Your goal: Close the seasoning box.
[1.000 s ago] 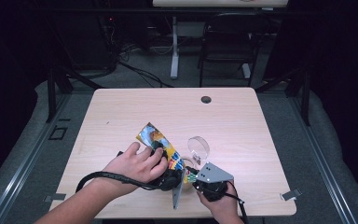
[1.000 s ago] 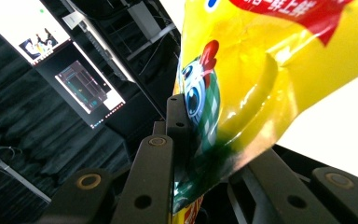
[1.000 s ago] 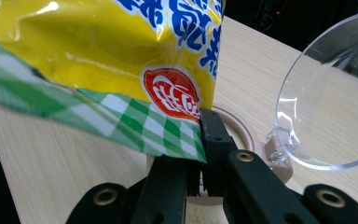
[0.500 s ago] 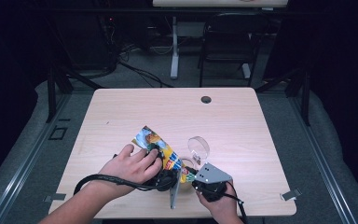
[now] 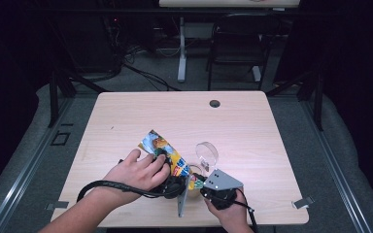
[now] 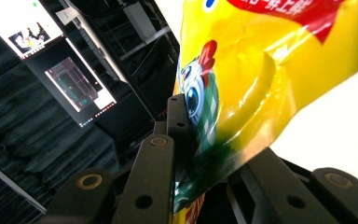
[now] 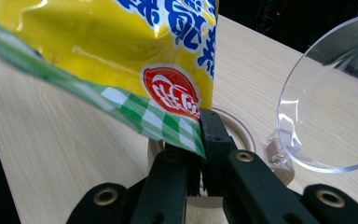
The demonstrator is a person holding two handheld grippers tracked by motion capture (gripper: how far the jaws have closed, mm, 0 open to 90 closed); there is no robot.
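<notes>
A yellow snack bag [image 5: 161, 145] with a cartoon print is held over the near part of the wooden table [image 5: 252, 131], stretched between both grippers. My left gripper [image 5: 183, 178] sits under the person's left hand, its jaws shut on the bag's lower edge [image 6: 214, 154]. My right gripper [image 5: 200, 183], topped by a grey plate, pinches the bag's green-checked corner [image 7: 186, 135]. Just beyond the right gripper [image 7: 200, 137] stands a small beige round container [image 7: 244, 135] with its clear hinged lid [image 7: 335, 102] tipped up; that lid [image 5: 207, 153] is right of the bag.
A dark round grommet [image 5: 215, 103] sits in the table's far edge. Behind the table are a chair [image 5: 238, 43] and desk legs [image 5: 181, 53]. The table's front edge [image 5: 272, 224] lies close under both hands. Lit screens [image 6: 28, 23] hang in the dark room.
</notes>
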